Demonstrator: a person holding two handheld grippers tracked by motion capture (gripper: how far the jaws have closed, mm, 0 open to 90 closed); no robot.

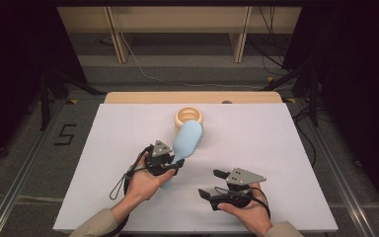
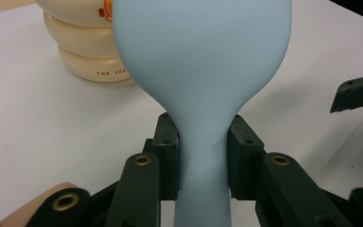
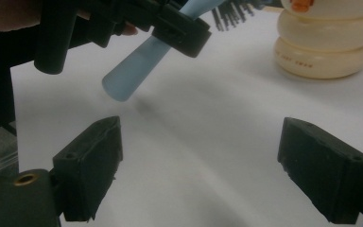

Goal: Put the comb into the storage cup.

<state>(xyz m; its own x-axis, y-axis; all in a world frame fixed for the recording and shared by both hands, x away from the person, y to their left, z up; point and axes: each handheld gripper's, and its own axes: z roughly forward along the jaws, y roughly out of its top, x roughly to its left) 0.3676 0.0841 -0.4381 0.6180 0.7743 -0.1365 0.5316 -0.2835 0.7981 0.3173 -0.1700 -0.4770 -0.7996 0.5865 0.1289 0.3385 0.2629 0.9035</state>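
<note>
Left gripper view: fingers [image 2: 244, 156] clamping hairbrush [image 2: 203, 71] handle.

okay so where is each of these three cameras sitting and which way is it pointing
High view: above the person's side, looking forward and down on the table; forearms, left gripper, right gripper show.
Left gripper view: along its jaws clamping the blue brush.
Right gripper view: along open jaws toward the brush handle.
All share the cream rings.
</note>
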